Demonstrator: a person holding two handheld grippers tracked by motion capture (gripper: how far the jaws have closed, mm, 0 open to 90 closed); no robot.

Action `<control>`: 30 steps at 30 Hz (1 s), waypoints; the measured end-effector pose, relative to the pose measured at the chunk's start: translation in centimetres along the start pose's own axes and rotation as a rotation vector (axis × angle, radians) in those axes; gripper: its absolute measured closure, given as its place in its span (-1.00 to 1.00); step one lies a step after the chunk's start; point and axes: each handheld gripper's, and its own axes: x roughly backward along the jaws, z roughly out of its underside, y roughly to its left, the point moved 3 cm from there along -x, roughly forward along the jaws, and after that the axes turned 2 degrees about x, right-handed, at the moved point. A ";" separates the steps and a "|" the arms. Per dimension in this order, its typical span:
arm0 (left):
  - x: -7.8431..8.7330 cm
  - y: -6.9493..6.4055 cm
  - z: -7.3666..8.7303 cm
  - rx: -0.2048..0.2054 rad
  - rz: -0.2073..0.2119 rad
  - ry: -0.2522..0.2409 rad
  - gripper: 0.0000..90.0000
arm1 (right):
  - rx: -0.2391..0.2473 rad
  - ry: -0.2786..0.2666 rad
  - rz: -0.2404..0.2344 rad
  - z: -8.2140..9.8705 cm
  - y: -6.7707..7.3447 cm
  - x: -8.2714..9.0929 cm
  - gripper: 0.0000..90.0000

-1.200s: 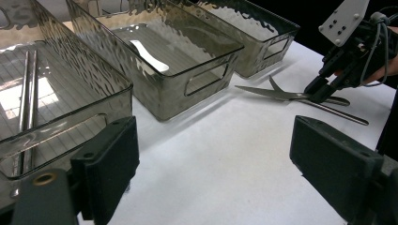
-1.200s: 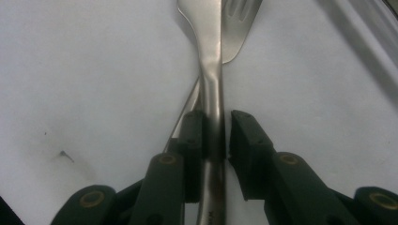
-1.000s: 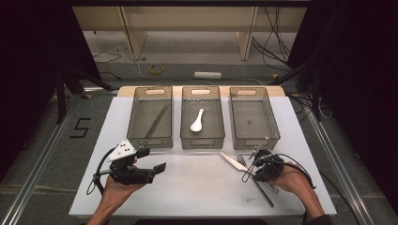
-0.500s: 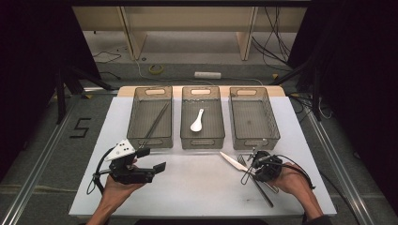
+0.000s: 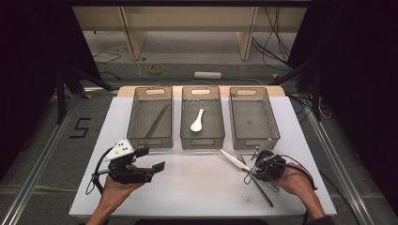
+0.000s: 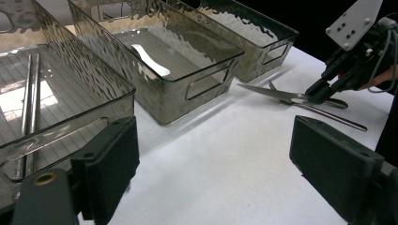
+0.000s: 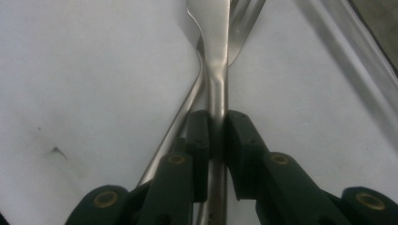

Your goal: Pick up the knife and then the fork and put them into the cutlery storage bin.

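A steel knife (image 5: 233, 158) lies on the white table (image 5: 197, 187) at the front right, crossed with a fork (image 7: 245, 28). My right gripper (image 5: 254, 171) is shut on the knife's neck (image 7: 217, 93), just behind the blade, with both pads (image 7: 199, 140) pressed against it. The fork's handle (image 7: 176, 129) runs off beneath the left jaw. At the front left my left gripper (image 5: 151, 158) hovers open over bare table, nothing between its fingers (image 6: 109, 164). The left gripper view shows the right gripper (image 6: 320, 95) on the knife (image 6: 267, 90).
Three clear grey bins stand in a row at the back. The left bin (image 5: 150, 138) holds metal chopsticks (image 5: 157, 123), the middle bin (image 5: 202, 140) a white spoon (image 5: 197, 121), and the right bin (image 5: 256, 137) has nothing in it. Bare table lies between the hands.
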 end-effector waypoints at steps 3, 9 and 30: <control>0.0 0.0 0.0 0.003 -0.002 -0.002 -0.65 | -0.009 -0.018 -0.015 0.2 0.0 0.3 0.79; 0.0 0.0 0.0 0.005 -0.004 -0.003 -0.65 | -0.019 -0.082 -0.047 0.7 -0.1 1.4 0.79; 0.4 0.3 -0.1 0.016 -0.008 -0.031 -0.66 | -0.148 -0.346 -0.094 1.0 -2.6 4.2 0.79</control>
